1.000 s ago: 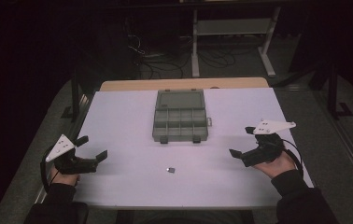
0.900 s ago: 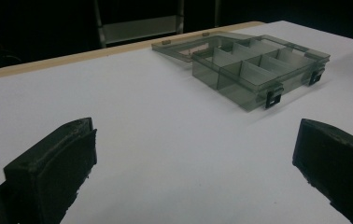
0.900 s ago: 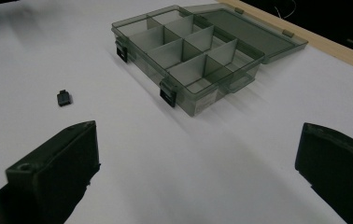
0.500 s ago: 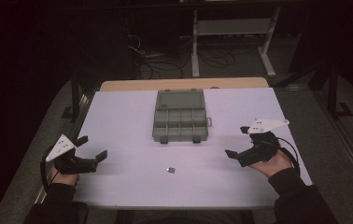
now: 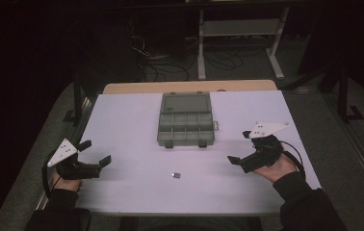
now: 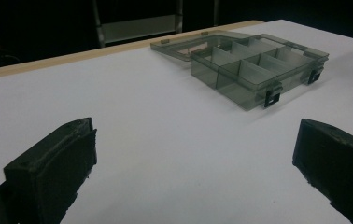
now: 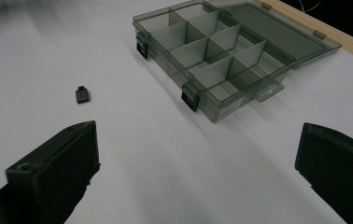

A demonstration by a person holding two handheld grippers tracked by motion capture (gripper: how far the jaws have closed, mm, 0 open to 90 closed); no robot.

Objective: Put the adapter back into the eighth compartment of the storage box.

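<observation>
Small black part on the bench between two open grippers

The small black part [image 5: 175,174] lies left of the right gripper [image 5: 240,148], well apart; left gripper [image 5: 95,151] gapes wide too. The compartment box [image 5: 185,120] beyond sits open, compartments bare.

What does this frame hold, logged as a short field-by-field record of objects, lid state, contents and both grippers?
surface: white table top
box: translucent grey plastic compartment box, lid open and lying flat behind it
box contents: compartments look empty
loose part: small black part on the table, in front of the box, apart from it
left gripper: open, holds nothing, at the table's left edge
right gripper: open, holds nothing, to the right of the small part
contact: neither gripper touches the box or part
</observation>
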